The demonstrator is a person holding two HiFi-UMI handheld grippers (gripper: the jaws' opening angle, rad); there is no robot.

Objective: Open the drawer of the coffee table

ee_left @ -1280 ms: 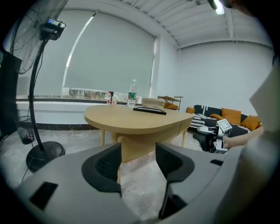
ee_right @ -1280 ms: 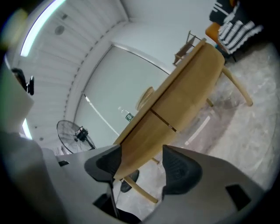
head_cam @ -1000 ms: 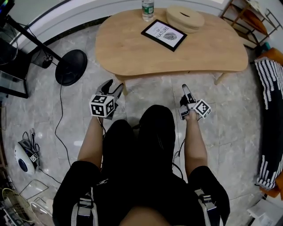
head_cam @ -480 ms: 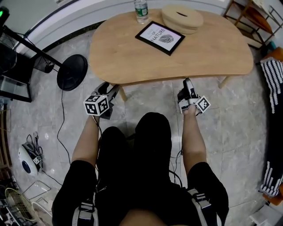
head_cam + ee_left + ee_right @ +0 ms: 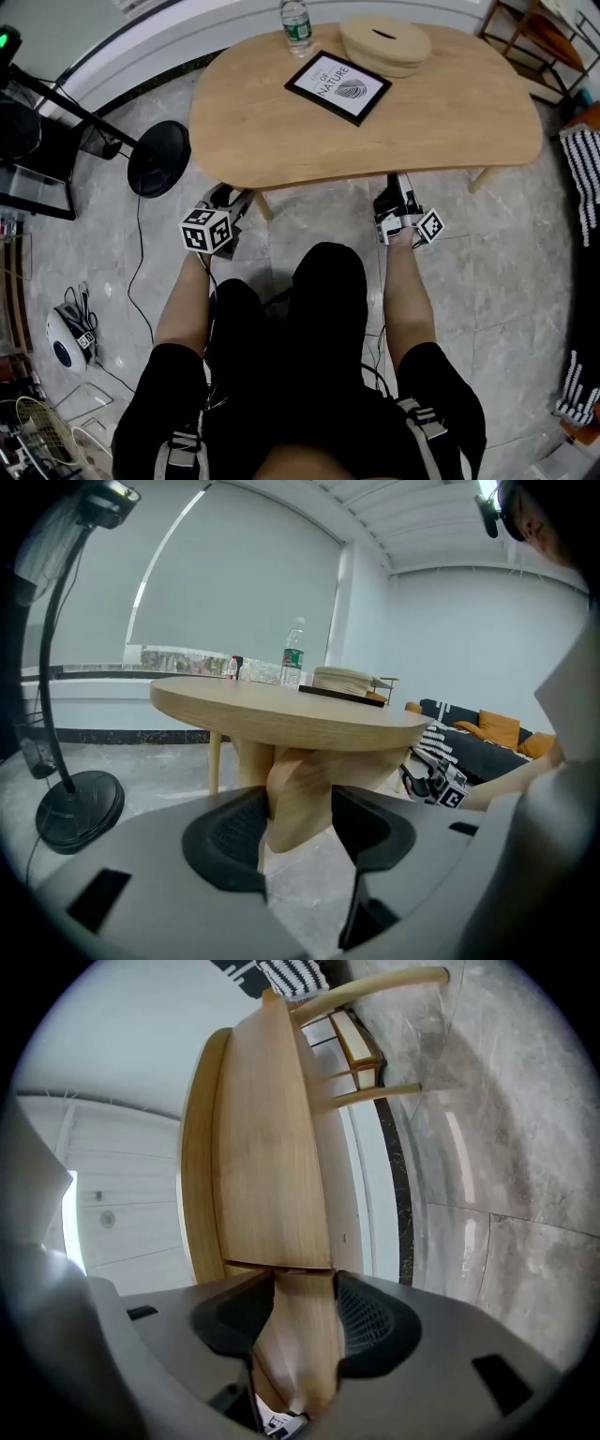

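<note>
Low wooden coffee table (image 5: 450,122) across the far half of the head view. On top, toward the far edge: bottle (image 5: 295,23), framed print (image 5: 337,86), round wooden box (image 5: 386,42). Under the near rim, right of centre, the drawer (image 5: 295,1335). Hidden from above, seen only in the right gripper view as a smooth wooden slab below a seam in the underside; taken for the drawer front.

At that slab, tips under the near rim, the right gripper (image 5: 292,1309): jaws closing, wood filling the gap, both pads seemingly on it. At the near-left rim, the left gripper (image 5: 298,825): jaws apart, nothing held. Sighted between them, a rounded wooden block (image 5: 298,785) of the underframe, probably beyond the tips.

Handling, as judged:
- Rigid wood, no give, not fragile.
- Smooth finish, likely slippery under a light pinch; no knob or pull visible.
- Best hold: front lip, pinched across its thickness, pads well on.
- Draw straight toward the near side, level, to avoid jamming.
- Light-looking table on polished stone floor (image 5: 309,225); may slide with the pull and tip the bottle.
</note>
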